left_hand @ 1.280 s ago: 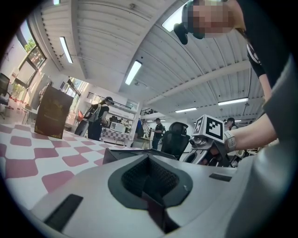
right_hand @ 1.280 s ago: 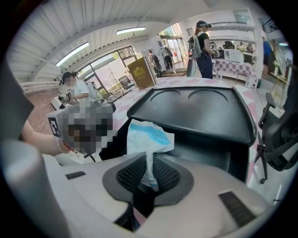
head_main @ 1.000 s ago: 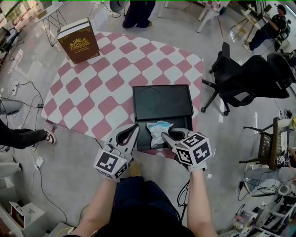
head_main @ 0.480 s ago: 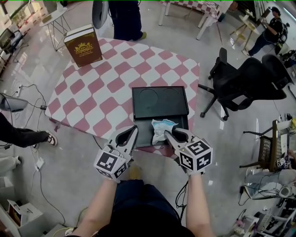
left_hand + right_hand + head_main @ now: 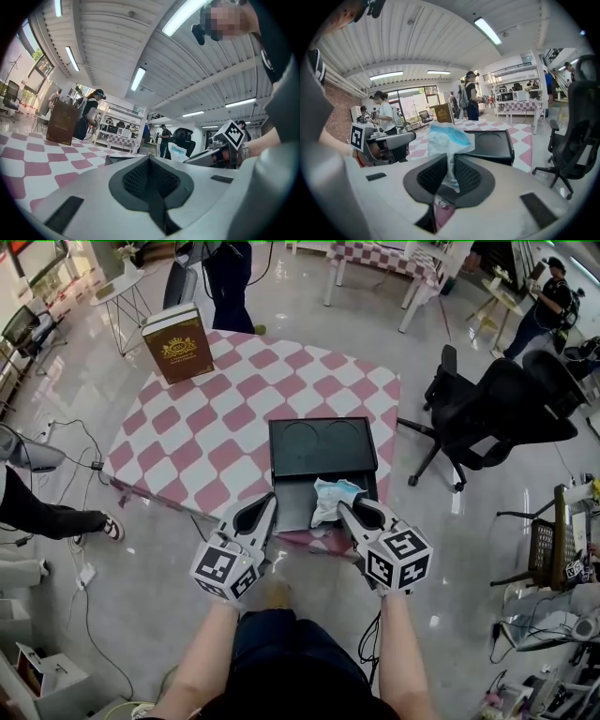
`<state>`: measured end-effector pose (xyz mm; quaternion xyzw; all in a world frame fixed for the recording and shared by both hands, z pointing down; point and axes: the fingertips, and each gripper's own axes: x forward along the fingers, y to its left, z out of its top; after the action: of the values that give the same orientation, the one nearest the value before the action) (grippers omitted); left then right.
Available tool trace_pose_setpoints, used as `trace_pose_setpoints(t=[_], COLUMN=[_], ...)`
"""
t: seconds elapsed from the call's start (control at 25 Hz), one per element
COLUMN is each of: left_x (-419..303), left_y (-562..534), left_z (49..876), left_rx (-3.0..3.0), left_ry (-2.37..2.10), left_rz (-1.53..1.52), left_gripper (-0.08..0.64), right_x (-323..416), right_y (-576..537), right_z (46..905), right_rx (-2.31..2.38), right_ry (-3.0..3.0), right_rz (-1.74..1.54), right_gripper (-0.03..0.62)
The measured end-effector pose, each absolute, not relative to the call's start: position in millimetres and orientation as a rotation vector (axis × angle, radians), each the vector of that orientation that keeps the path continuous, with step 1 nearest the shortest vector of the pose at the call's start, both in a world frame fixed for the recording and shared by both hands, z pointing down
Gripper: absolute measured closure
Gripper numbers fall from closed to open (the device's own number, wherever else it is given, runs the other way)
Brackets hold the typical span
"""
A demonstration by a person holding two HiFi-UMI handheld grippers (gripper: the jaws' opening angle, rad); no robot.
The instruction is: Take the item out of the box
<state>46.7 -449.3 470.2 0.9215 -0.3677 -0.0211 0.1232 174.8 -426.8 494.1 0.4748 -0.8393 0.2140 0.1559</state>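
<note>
An open black box (image 5: 319, 448) lies on the pink-and-white checked table (image 5: 206, 427), near its front edge. My right gripper (image 5: 343, 509) is shut on a white and blue plastic packet (image 5: 333, 495), which hangs in the air above the box's near end. The right gripper view has the packet (image 5: 446, 140) pinched between the dark pads, with the box (image 5: 490, 143) behind and below it. My left gripper (image 5: 268, 504) hovers beside the box's left front corner; its jaws meet with nothing between them in the left gripper view (image 5: 151, 180).
A brown book-like box (image 5: 178, 343) stands upright at the table's far left corner. A black office chair (image 5: 497, 413) sits to the right of the table. People stand at the back and a leg shows at the left. Cables (image 5: 75, 442) trail on the floor.
The right gripper has lifted the packet up out of the box and tilted. The left gripper has risen slightly beside the box.
</note>
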Motion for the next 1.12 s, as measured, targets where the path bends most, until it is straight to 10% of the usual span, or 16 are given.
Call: trace_pose_setpoints(t=[1.12], left_x=[38.9], left_y=[-381.0], left_z=[416.4], left_rx=[2.751], left_ry=[-1.115], left_rz=[-0.083], left_gripper=[0.551], right_x=[186.0], right_y=[-361.6], right_z=[419.3], right_rx=[1.608], right_ry=[-2.491], right_rz=[0.329], right_gripper=[0.54])
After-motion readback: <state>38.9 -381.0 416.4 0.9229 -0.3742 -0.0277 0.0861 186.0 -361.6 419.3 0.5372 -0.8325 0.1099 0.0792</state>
